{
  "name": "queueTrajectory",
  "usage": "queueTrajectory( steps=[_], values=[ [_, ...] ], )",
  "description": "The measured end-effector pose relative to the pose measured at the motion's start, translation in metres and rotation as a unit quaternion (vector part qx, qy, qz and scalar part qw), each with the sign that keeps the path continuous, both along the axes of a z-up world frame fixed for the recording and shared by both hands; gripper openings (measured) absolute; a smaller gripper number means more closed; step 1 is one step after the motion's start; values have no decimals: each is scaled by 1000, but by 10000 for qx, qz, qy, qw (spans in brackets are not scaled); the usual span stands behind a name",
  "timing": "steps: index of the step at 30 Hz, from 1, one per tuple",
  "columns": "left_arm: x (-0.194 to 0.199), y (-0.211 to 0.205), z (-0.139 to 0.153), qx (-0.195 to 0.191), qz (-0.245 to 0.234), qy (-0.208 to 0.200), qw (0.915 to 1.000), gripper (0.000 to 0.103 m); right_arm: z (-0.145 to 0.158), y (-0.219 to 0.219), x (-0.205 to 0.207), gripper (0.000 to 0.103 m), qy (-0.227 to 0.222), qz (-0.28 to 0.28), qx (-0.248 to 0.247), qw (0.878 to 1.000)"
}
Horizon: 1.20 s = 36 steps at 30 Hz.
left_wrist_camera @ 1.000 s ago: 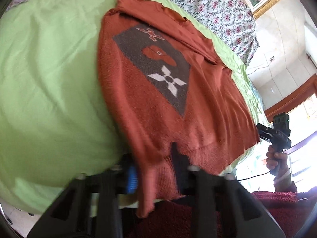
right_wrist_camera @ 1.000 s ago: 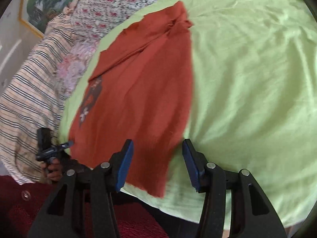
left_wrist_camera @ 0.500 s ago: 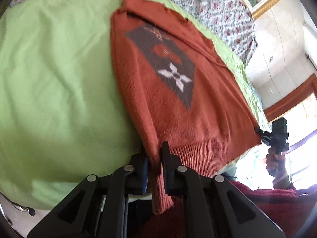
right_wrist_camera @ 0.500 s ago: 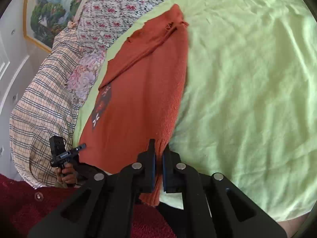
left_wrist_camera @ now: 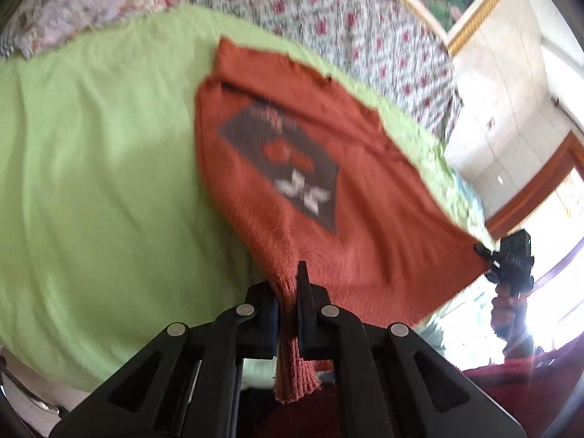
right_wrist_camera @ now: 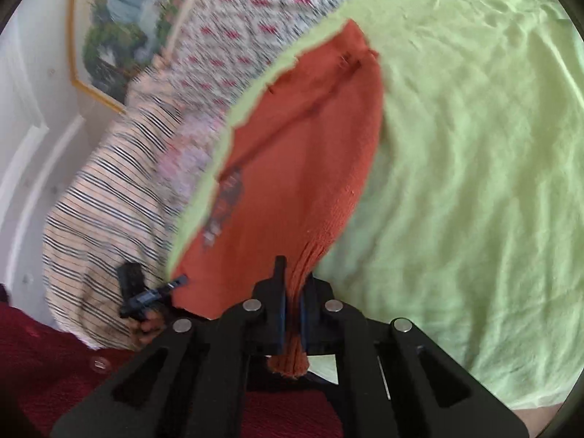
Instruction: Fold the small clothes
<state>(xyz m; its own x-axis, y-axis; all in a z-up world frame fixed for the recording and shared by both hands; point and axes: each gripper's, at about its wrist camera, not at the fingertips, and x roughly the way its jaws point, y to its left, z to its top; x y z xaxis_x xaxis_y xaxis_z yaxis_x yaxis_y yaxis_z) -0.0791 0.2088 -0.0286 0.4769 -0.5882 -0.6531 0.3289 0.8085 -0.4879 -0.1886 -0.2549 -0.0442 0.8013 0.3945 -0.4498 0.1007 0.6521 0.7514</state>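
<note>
Both hem corners of the rust sweater (left_wrist_camera: 365, 189) now pinched, where a second ago the right gripper (right_wrist_camera: 292, 310) stood wide around its corner and the left gripper (left_wrist_camera: 288, 310) had only loosely taken in the ribbing. Left fingers (left_wrist_camera: 304, 292) clenched on the ribbed corner nearest them, a short tail of rib hanging out below. Right fingers (right_wrist_camera: 279, 284) likewise clamped on the opposite hem corner, cloth bunched between them. Near edge lifted off the green bedsheet (left_wrist_camera: 91, 182) and drawn taut between the two grips; seen from the left wrist, stretched from the fingers across to the right-hand tool at the far right. Likely meaning: grasp stage over, hem ready to be carried forward over the body for the first crosswise fold.

Long axis running straight away from the fingers: hem at the fingers, neckline and shoulders at the far end toward the floral bedding (left_wrist_camera: 328, 11). Front panel with the grey patch (left_wrist_camera: 284, 164) facing up, between the two grips but nearer the left fingers. Far part of the garment lying flat on the bed. Much motion blur in both views.
</note>
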Motion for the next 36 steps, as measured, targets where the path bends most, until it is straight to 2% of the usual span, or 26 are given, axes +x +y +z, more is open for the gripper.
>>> queueTrajectory(
  steps=[4,10,15,19,21,25,32,36],
  values=[
    [28,2,36,-196,222,-405,9987,4,26,-10,16,6,-350,-160,-30,9993],
    [108,0,83,-388,495,-1021,9928,4,78,-35,72,6,-906,-387,-380,9944],
    [184,-17,102,-232,696,-1258,9893,4,94,-62,140,6,-876,-665,-724,9913],
    [252,-38,92,-19,832,-1113,9903,4,90,-89,199,6,-525,-969,-887,9899],
    [287,-45,80,2,909,-915,9916,4,87,-108,235,6,-268,-1049,-1064,9884],
    [346,-55,49,191,1025,-555,9930,4,66,-141,283,6,190,-1186,-1062,9871],
    [396,-59,-15,478,1133,159,9923,6,20,-164,338,7,984,-1105,-1169,9821],
    [379,-59,-16,379,1005,157,9941,9,4,-166,331,11,1110,-1173,-966,9821]
  ],
)
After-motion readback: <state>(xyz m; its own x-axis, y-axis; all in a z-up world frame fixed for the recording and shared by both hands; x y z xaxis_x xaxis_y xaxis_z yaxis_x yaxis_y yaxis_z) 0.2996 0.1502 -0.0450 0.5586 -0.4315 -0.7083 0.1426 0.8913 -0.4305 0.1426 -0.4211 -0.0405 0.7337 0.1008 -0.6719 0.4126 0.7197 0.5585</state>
